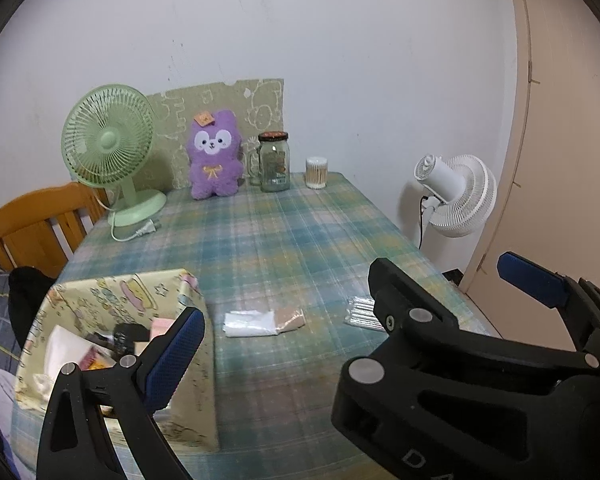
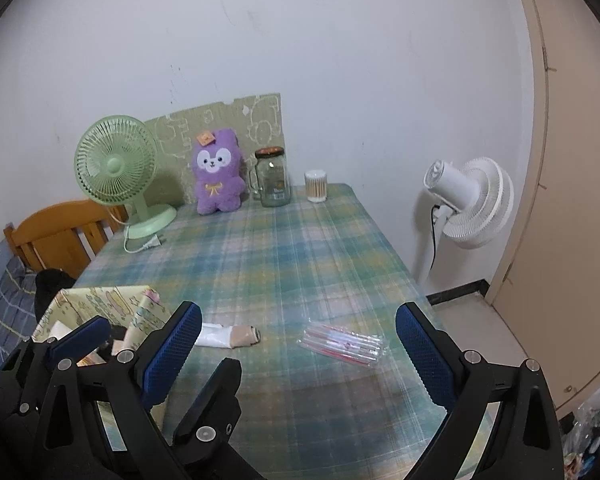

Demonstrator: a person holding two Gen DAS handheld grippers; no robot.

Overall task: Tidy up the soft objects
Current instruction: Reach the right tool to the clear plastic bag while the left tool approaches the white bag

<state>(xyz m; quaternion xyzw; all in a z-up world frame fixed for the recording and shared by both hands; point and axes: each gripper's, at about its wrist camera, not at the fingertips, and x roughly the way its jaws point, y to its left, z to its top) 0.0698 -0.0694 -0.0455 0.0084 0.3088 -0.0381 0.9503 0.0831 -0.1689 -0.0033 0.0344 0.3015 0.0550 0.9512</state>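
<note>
Table [image 2: 300, 240]: nothing soft is lifted yet; I judge picking one comes next.
Box [image 1: 112, 292]: near left corner, contents hard to make out.
Plush [image 2: 218, 172]: far edge, well beyond reach.
Pouch [image 2: 228, 336]: just beside box; approach low, pinch mid-body.
Left tongs [image 1: 348, 292]: released, empty.
Right tongs [image 2: 300, 332]: released, empty.

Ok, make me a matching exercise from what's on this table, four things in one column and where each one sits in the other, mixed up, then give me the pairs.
Things:
1. purple plush toy
2. green fan
3. packet of straws
4. cotton swab tub

Places:
A. near edge, between the right gripper's fingers in its own view
B. far left corner of the table
C. far right corner
D. against the patterned board, left of the glass jar

Pairs: 1-D, 2-B, 3-A, 4-C
</note>
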